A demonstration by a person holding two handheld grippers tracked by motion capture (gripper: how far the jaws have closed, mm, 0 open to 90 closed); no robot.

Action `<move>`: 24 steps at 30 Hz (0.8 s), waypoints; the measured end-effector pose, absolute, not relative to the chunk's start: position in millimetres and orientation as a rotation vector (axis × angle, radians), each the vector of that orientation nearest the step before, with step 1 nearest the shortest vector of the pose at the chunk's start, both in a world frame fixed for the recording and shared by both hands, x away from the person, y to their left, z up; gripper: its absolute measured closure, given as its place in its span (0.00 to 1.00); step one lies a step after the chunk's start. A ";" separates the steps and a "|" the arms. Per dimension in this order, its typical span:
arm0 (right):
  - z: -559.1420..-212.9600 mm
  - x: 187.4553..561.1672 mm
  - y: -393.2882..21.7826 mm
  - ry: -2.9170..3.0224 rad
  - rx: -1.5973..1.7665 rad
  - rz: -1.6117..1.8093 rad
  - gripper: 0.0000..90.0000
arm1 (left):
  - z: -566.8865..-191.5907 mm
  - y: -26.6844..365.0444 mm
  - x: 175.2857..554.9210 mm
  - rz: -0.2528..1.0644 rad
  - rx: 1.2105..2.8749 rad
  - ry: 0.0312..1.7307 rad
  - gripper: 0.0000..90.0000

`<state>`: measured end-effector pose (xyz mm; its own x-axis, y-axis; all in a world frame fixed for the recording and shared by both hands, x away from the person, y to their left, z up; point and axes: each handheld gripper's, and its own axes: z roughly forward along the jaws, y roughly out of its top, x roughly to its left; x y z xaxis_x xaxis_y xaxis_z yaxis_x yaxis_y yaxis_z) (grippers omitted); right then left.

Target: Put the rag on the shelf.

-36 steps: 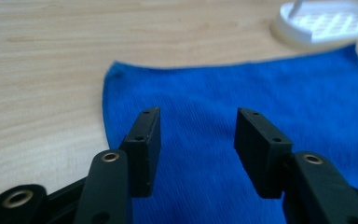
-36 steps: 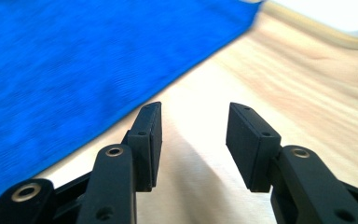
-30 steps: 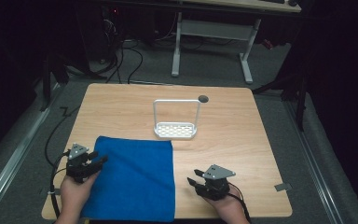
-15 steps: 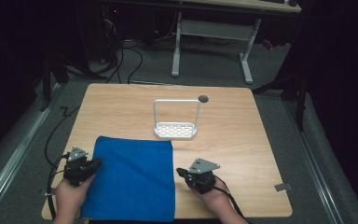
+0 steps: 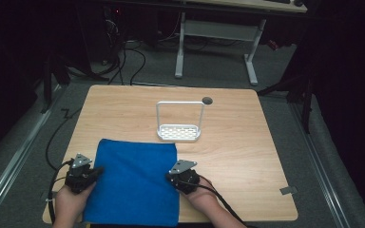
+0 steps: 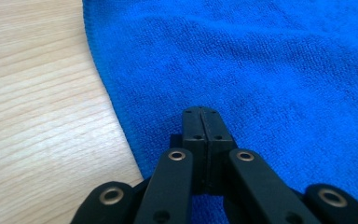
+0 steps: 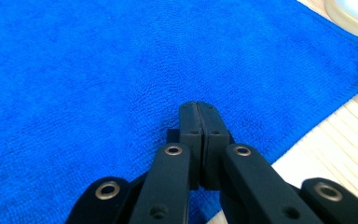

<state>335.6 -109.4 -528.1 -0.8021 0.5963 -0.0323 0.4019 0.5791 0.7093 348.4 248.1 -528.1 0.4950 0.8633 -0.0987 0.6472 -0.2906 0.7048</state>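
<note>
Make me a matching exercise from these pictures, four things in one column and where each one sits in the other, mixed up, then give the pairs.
Things
1. blue cloth
2. white wire rack
3. left tool
4. right tool

Places
A. at the cloth's right edge, jaws shut
B. standing near the middle of the table, beyond the cloth
C. lying flat on the near part of the table
D. at the cloth's left edge, jaws shut

Pairs: 1-C, 2-B, 3-D, 4-A
</note>
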 end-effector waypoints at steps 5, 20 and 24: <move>-527.7 328.1 -125.4 2.533 0.830 1.031 1.00 | -527.3 232.5 346.6 0.372 2.079 1.174 1.00; -525.3 314.9 -191.3 2.482 0.979 1.001 1.00 | -526.6 178.7 331.9 0.249 2.162 0.959 0.98; -525.0 310.8 -208.8 2.462 1.020 0.995 1.00 | -526.9 161.1 330.4 0.237 2.177 0.903 0.97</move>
